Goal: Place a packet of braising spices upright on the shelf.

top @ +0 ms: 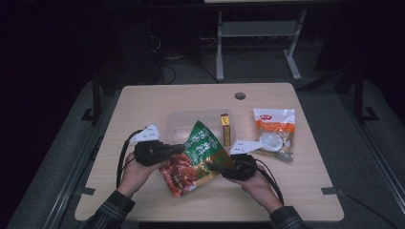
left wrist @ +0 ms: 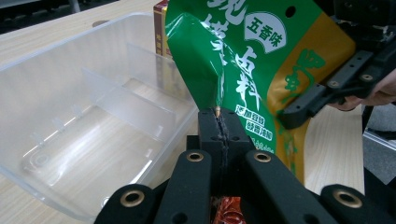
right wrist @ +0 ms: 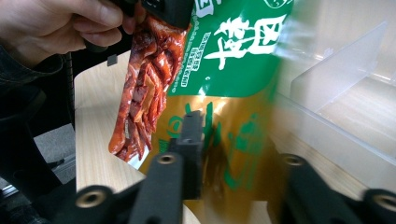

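The green snack pouch [top: 197, 160] hangs in the air between both tools, above the front middle of the tabletop [top: 143, 102] and just in front of the clear plastic tray [top: 177, 125]; its top is green with white characters, its lower part gold, and a red food picture covers the corner nearest the left hand; the left tool [top: 180, 149] is clamped tight on the pouch's side edge, its two black jaws pressed together with the foil pinched between them in the left gripper view [left wrist: 218, 122]; the right tool [top: 213, 167] reaches in from the other side at the gold lower edge; in the right gripper view [right wrist: 233, 149] one jaw lies against the gold face, the other is blurred, and whether both press on the foil cannot be told; the tray holds clear dividers and stands open; behind the pouch a narrow yellow box [top: 225, 129] stands beside the tray; further right lies an orange and white packet [top: 275, 131], well apart from the pouch
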The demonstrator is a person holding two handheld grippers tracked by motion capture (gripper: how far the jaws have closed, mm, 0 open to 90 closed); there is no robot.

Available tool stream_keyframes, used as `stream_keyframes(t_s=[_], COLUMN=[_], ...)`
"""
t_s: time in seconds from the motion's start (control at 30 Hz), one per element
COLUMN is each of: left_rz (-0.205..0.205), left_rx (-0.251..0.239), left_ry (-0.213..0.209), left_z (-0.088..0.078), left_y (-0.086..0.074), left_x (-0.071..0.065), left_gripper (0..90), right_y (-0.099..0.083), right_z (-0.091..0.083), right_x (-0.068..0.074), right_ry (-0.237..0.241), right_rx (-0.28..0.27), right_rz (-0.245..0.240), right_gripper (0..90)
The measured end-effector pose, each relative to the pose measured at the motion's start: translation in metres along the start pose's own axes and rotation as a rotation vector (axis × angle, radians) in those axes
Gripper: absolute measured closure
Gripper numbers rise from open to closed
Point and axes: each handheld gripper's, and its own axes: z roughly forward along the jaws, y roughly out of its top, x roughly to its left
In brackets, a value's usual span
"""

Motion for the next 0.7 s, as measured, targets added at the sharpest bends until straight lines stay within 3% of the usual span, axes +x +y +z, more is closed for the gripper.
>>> stream_keyframes(t_s=[0.23, 0.37, 0.6, 0.7], left_rz=[0.004, -0.006, 0.007, -0.004], left_rx=[-0.014, -0.015, 0.027, 0.039], left_ry=[0.002, -0.001, 0.0, -0.002], left_z=[0.001, 0.0, 0.002, 0.002], left_y=[-0.002, -0.004, -0.008, -0.009], left_x=[-0.001, -0.002, 0.0, 0.003], left_gripper=[90.0, 90.0, 86.6, 80.1], right_y=[0.004, 0.01, 0.015, 0.017], right_z=[-0.005, -0.008, -0.014, -0.017], right_x=[-0.004, -0.008, -0.012, -0.012], right_ry=[0.016, 0.017, 0.049, 0.056], right_rx=[-0.022, -0.02, -0.006, 0.002], right_rz=[0.025, 0.033, 0.012, -0.026], right_gripper=[87.6, 89.5, 90.0, 90.0])
